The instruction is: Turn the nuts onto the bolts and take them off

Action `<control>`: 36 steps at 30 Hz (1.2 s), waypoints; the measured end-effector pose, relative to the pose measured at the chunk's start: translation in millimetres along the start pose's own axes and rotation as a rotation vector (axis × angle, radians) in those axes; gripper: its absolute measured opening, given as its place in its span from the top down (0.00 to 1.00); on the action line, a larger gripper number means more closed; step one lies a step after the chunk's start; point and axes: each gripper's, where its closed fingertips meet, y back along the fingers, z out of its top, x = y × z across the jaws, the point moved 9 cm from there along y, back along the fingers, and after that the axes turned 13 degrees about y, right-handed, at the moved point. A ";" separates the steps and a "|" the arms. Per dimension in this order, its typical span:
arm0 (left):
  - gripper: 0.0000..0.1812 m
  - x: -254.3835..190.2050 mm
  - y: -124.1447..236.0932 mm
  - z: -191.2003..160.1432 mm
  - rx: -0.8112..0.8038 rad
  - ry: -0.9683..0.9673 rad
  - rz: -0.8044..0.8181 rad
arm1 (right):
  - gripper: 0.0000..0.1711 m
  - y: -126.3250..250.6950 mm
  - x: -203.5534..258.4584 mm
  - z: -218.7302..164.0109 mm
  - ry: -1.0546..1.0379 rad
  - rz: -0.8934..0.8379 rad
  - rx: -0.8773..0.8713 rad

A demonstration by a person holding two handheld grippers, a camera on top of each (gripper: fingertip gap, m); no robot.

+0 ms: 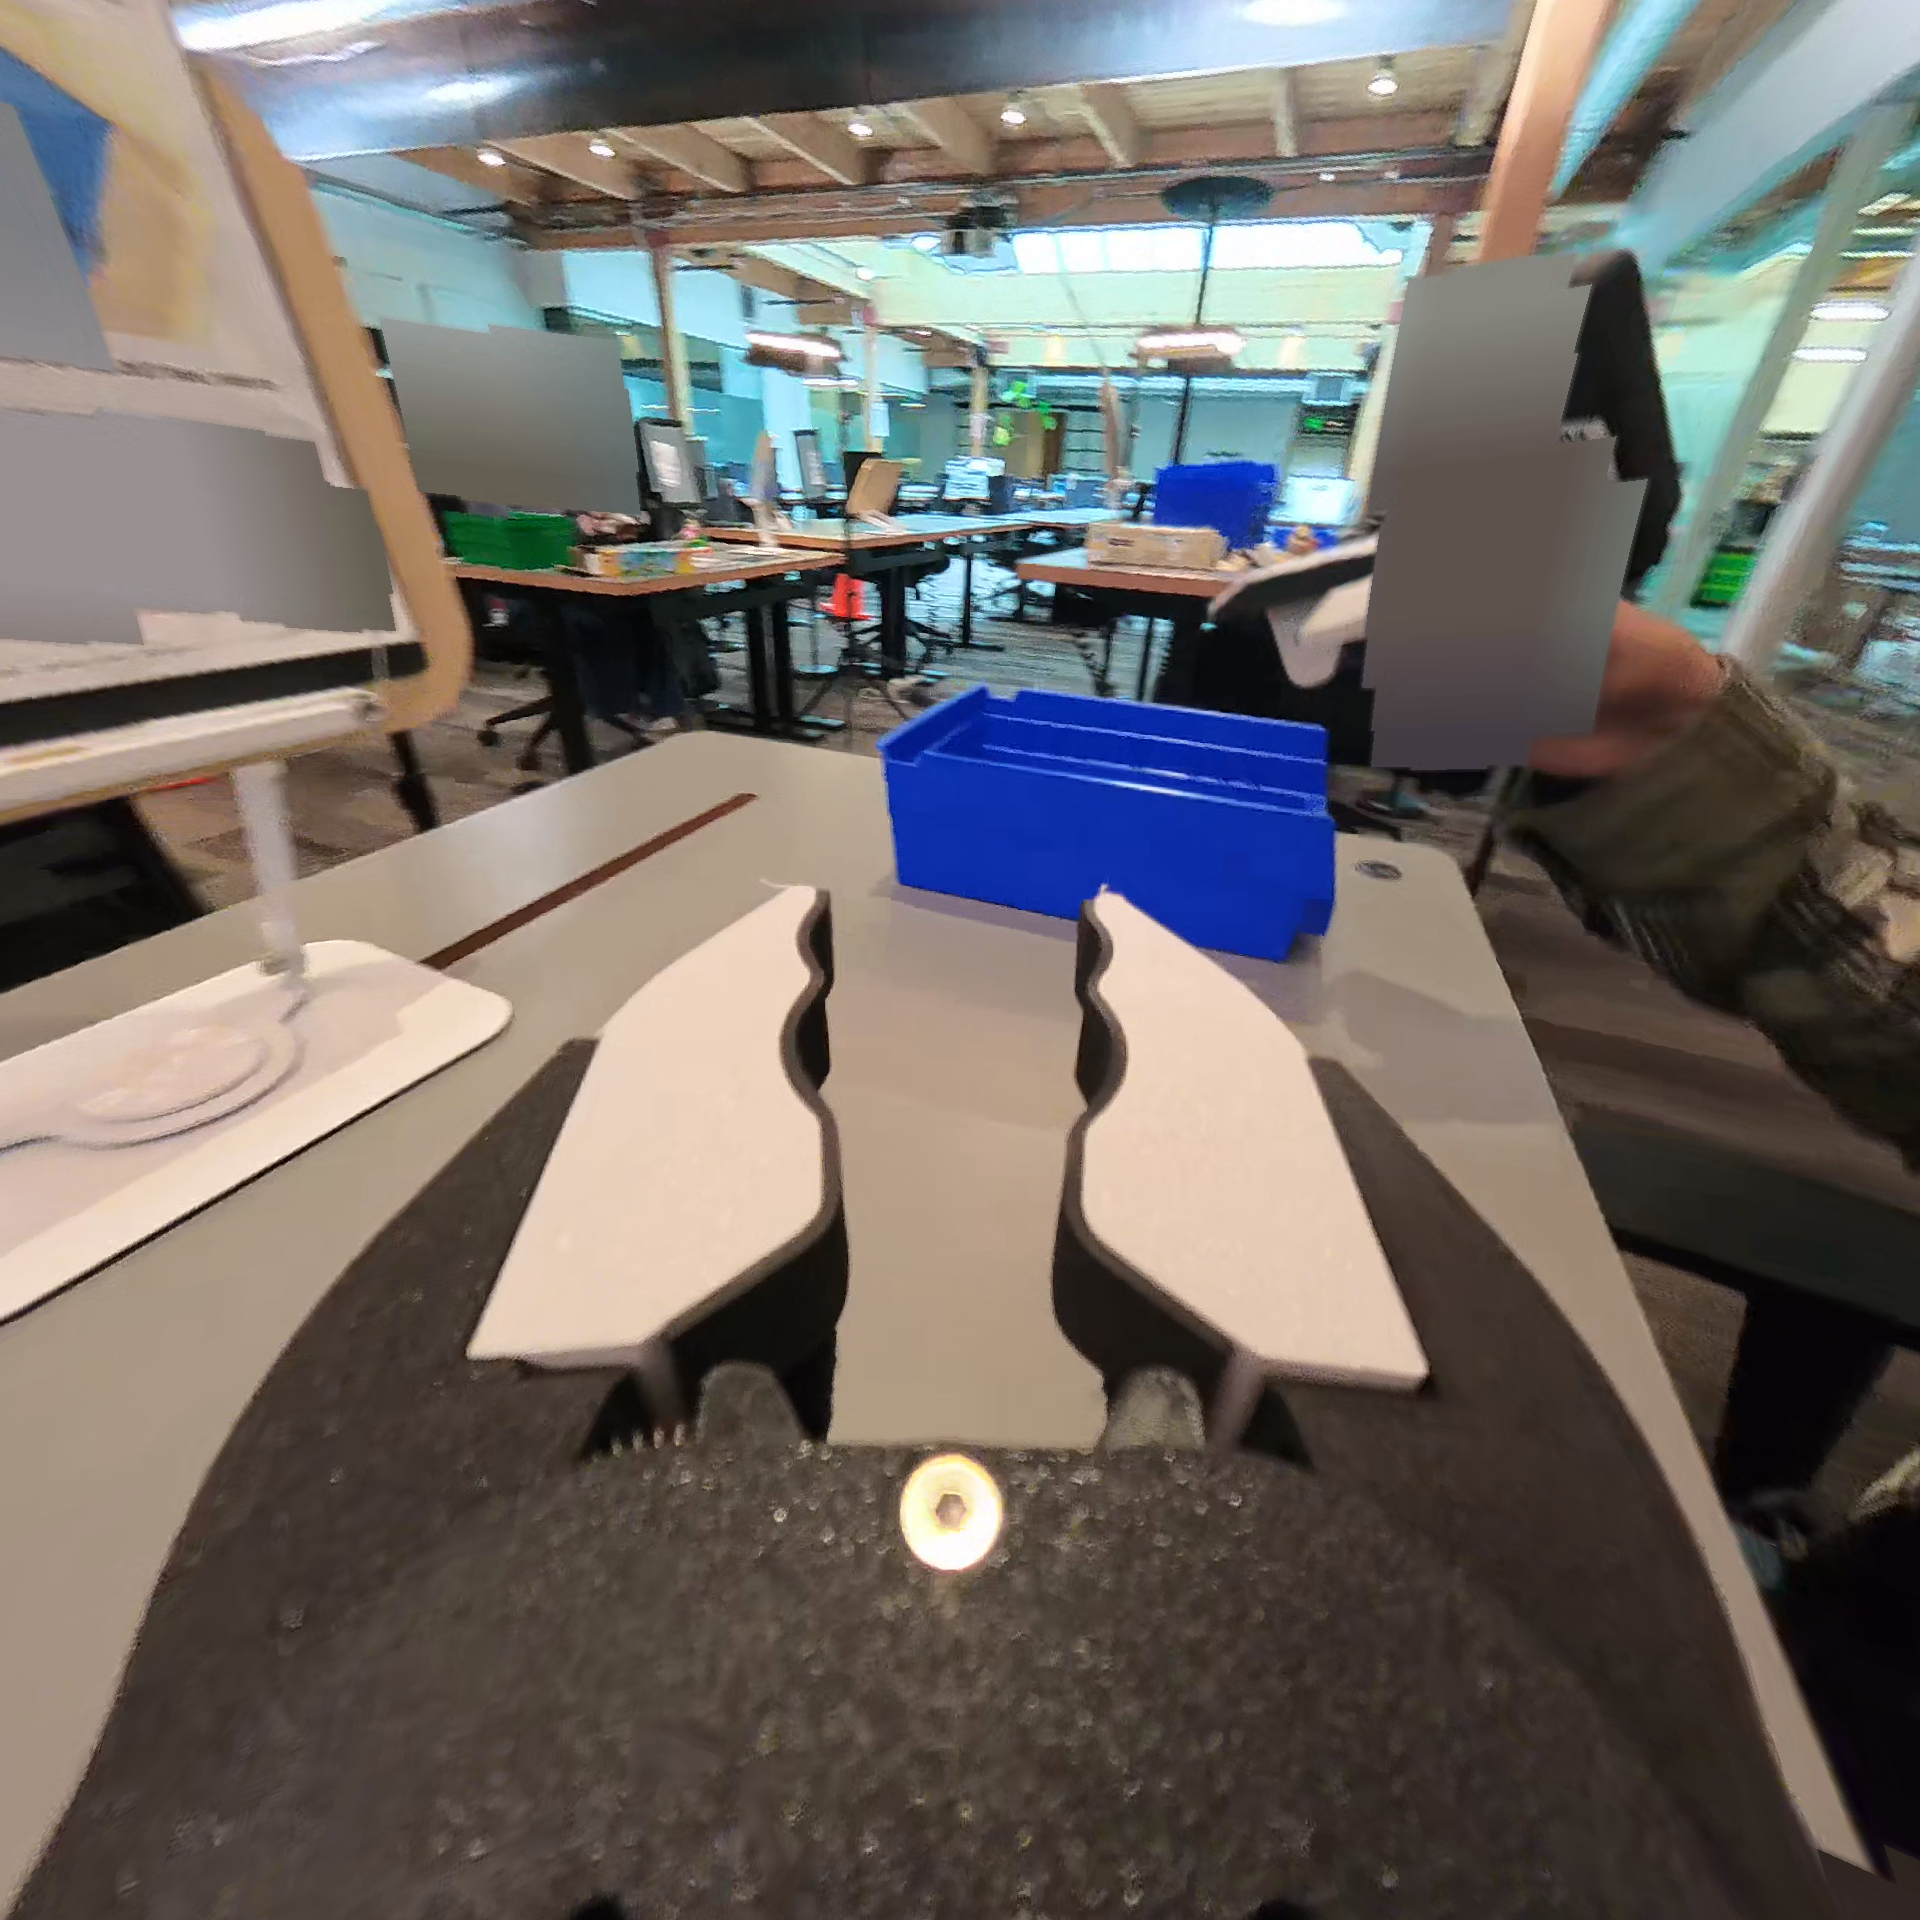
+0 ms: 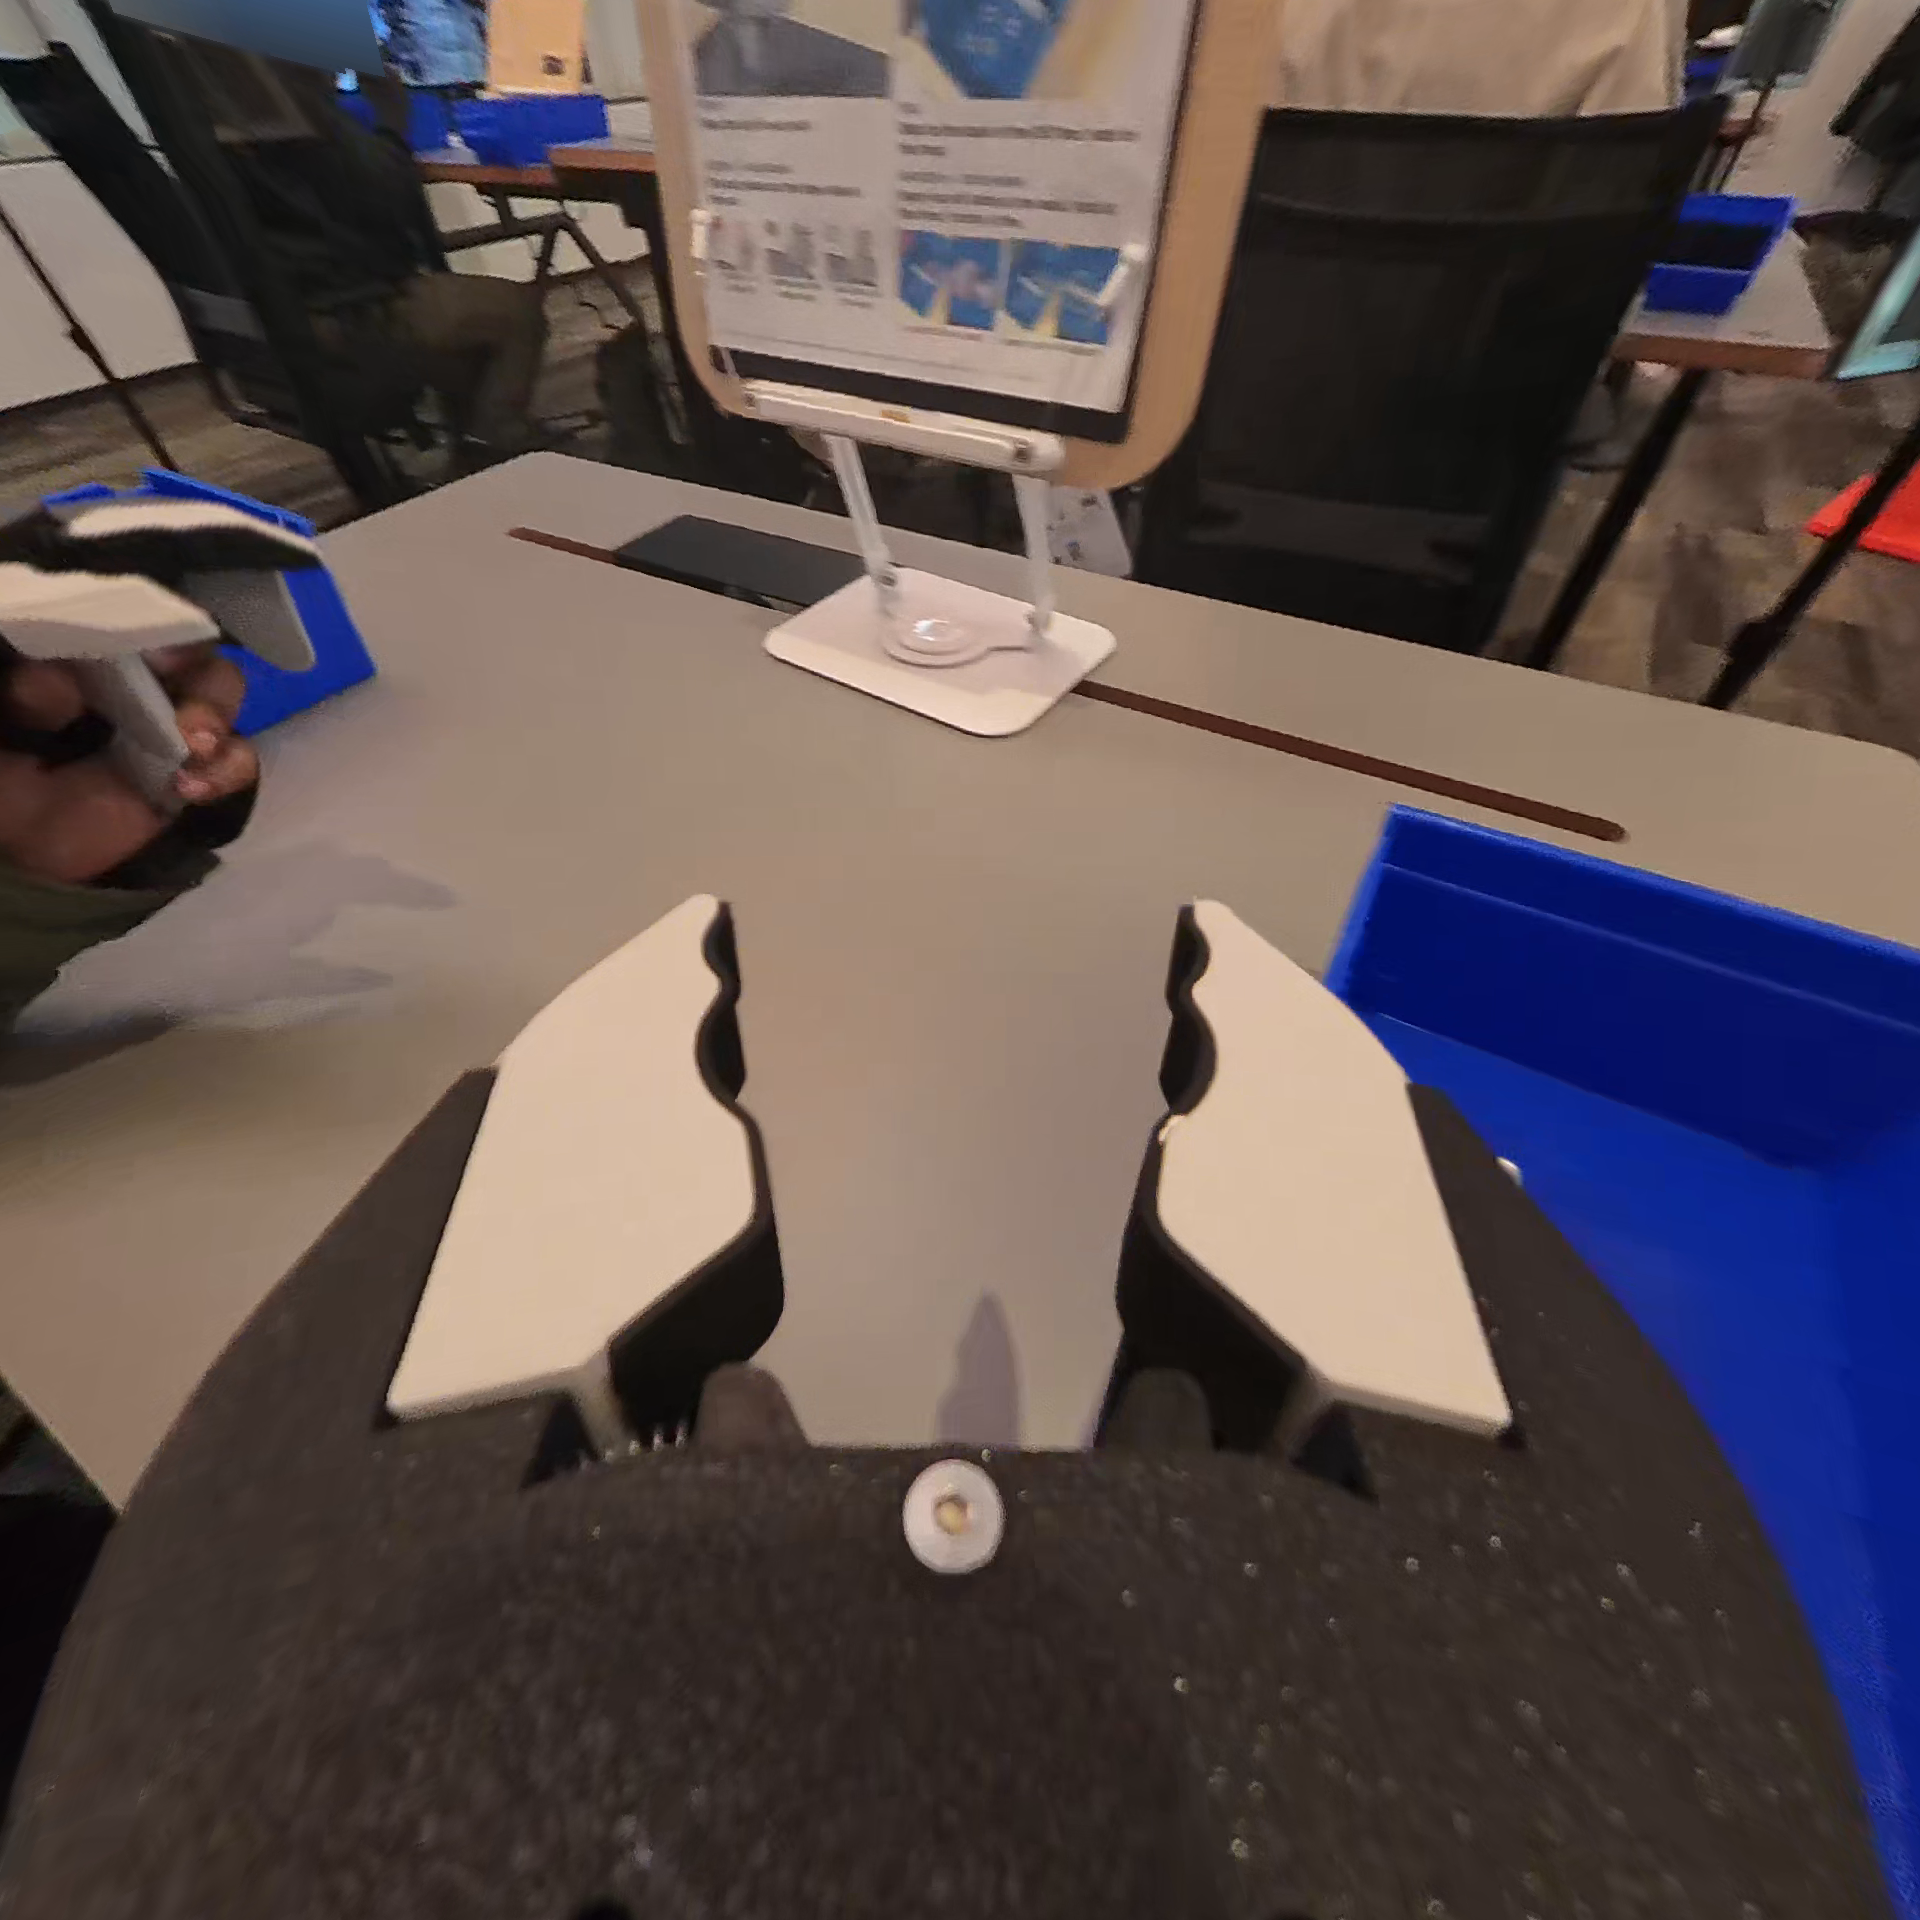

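No nuts or bolts show in either view. My left gripper (image 1: 956, 914) is open and empty, low over the grey table (image 1: 644, 831), and points at a blue bin (image 1: 1101, 821) just beyond its fingertips. My right gripper (image 2: 951, 925) is open and empty over the table (image 2: 727, 831), with a second blue bin (image 2: 1662, 1039) close at its right side. The part of that bin's inside that shows holds nothing. The left gripper (image 2: 156, 592), held in a hand, also shows at the far left of the right wrist view, in front of the first bin (image 2: 312, 644).
A tablet (image 2: 935, 208) on a white stand (image 2: 945, 655) is at the table's far edge, with a flat black device (image 2: 727, 561) beside it. A black chair (image 2: 1403, 364) is behind. A person's sleeve (image 1: 1714, 883) is at the right. Other desks stand beyond.
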 end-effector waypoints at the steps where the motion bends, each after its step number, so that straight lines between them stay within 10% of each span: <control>1: 0.75 -4.1 8.5 7.5 -0.008 0.006 0.036 | 0.53 -4.8 6.9 1.3 0.000 0.017 -0.014; 11: 0.76 -35.0 169.7 85.7 0.120 -0.051 0.508 | 0.60 -32.3 47.0 -3.9 -0.017 0.121 -0.121; 19: 0.77 21.5 299.2 112.2 0.328 0.051 0.952 | 0.63 -41.8 53.9 -20.3 -0.027 0.146 -0.148; 26: 0.81 105.8 309.2 93.8 0.792 0.160 1.039 | 0.66 -61.1 58.3 -27.0 0.013 0.187 -0.221; 36: 0.89 178.1 301.9 78.2 1.327 0.071 0.754 | 0.67 -105.9 60.2 -35.9 0.074 0.212 -0.294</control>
